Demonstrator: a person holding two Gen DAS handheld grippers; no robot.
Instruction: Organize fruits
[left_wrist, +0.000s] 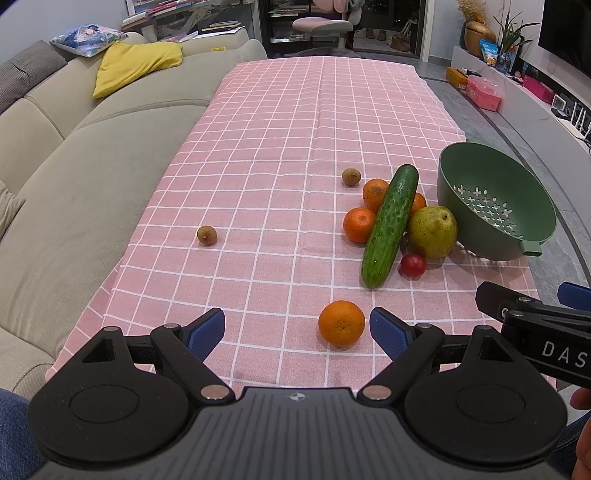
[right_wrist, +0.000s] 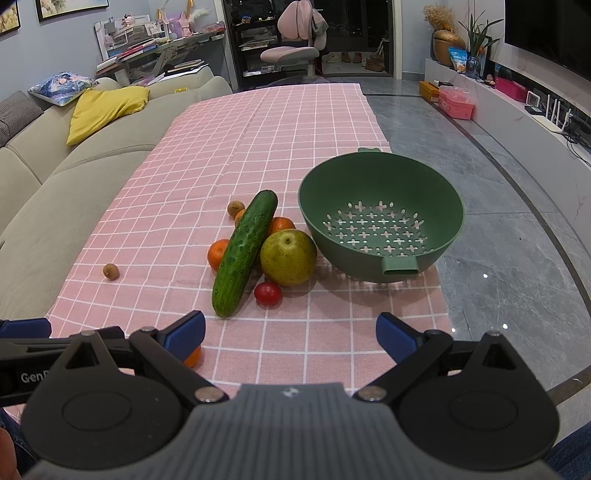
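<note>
On the pink checked tablecloth (left_wrist: 280, 147) lies a heap of produce: a cucumber (left_wrist: 389, 226) (right_wrist: 244, 253) leaning on several oranges (left_wrist: 359, 224), a green pear (left_wrist: 432, 232) (right_wrist: 289, 257) and a small red tomato (left_wrist: 412, 265) (right_wrist: 268, 293). A lone orange (left_wrist: 341, 323) lies just ahead of my open, empty left gripper (left_wrist: 297, 328), near its right finger. Two small brown longans (left_wrist: 207, 235) (left_wrist: 351, 176) lie apart. A green colander (left_wrist: 495, 199) (right_wrist: 380, 218) stands empty, right of the heap. My right gripper (right_wrist: 291, 330) is open and empty, short of the cucumber.
A beige sofa (left_wrist: 92, 166) with a yellow cushion (left_wrist: 136, 62) runs along the table's left side. Grey tiled floor (right_wrist: 498, 184) lies right of the table. The right gripper's body (left_wrist: 539, 332) shows at the left wrist view's right edge. A desk and chair stand far back.
</note>
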